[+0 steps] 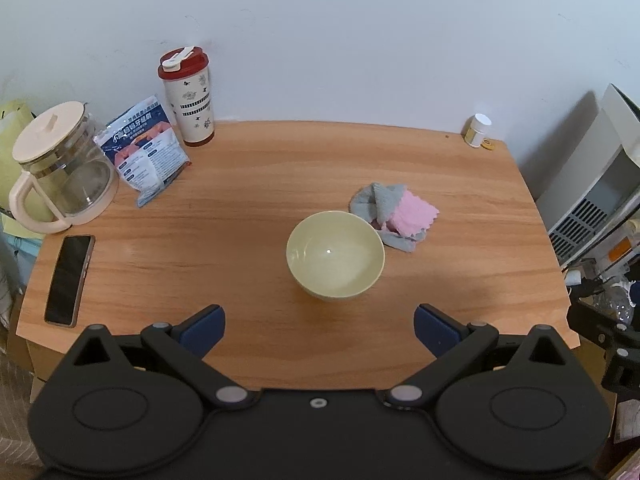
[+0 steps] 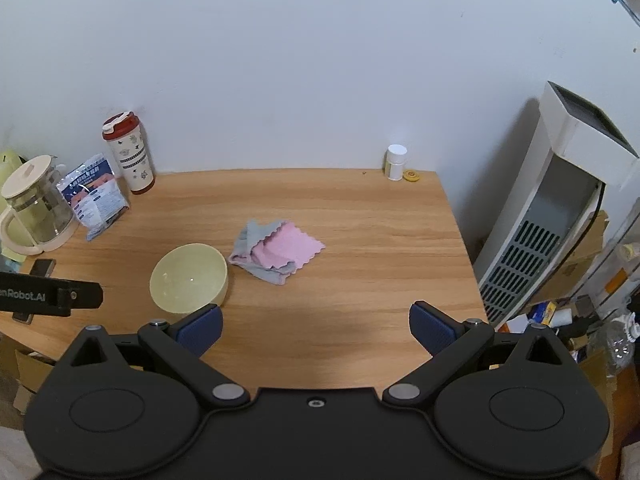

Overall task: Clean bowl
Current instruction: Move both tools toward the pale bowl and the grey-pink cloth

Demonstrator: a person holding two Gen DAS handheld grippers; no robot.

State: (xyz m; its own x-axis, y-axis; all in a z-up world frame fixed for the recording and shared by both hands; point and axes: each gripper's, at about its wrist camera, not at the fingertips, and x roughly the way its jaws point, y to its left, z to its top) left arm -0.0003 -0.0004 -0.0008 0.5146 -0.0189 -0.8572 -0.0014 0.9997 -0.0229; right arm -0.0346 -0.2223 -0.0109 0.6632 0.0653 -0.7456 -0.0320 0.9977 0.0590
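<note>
A pale yellow-green bowl (image 1: 335, 255) stands upright and empty on the wooden table (image 1: 248, 184), with a crumpled pink and grey cloth (image 1: 394, 212) touching its far right side. My left gripper (image 1: 319, 330) is open and empty, held just short of the bowl. In the right wrist view the bowl (image 2: 189, 278) is at the left and the cloth (image 2: 277, 254) lies ahead at centre. My right gripper (image 2: 315, 328) is open and empty, over the table's near part, short of the cloth. The left gripper's body (image 2: 50, 294) shows at the left edge.
A glass jug (image 1: 60, 172), a blue snack bag (image 1: 144, 152) and a red-lidded tumbler (image 1: 188, 98) stand at the back left. A phone (image 1: 69, 280) lies at the left edge. A small white bottle (image 1: 477, 130) stands at the back right. A white appliance (image 2: 548, 208) stands right of the table.
</note>
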